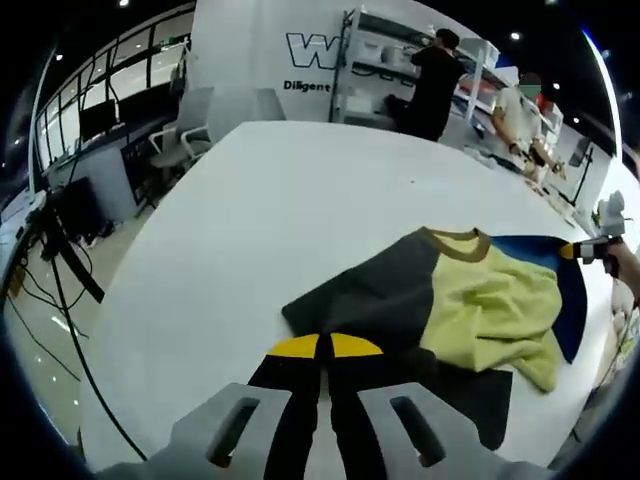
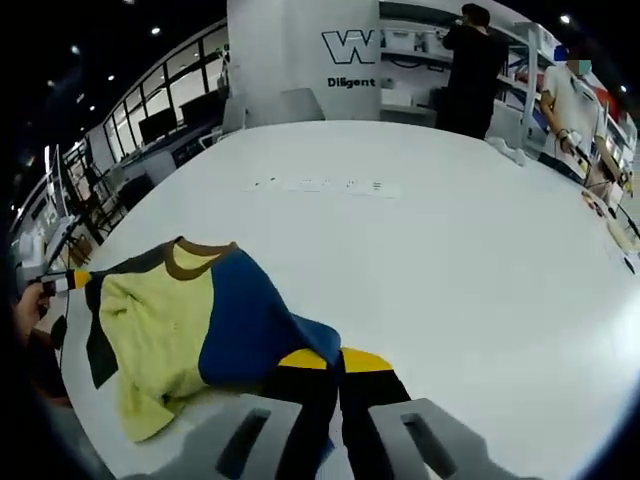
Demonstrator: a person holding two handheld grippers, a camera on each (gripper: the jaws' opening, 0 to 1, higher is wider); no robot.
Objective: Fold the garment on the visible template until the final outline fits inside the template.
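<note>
Well, the shirt lies rumpled at lower right on the bench, folding barely begun; left claw and right claw both pressed together, holding nothing.

Both views low, close over white table, opposite sides, sharing garment.

Left gripper and right gripper alike — black jaws, yellow tips, pale grey slotted mounts.
</note>
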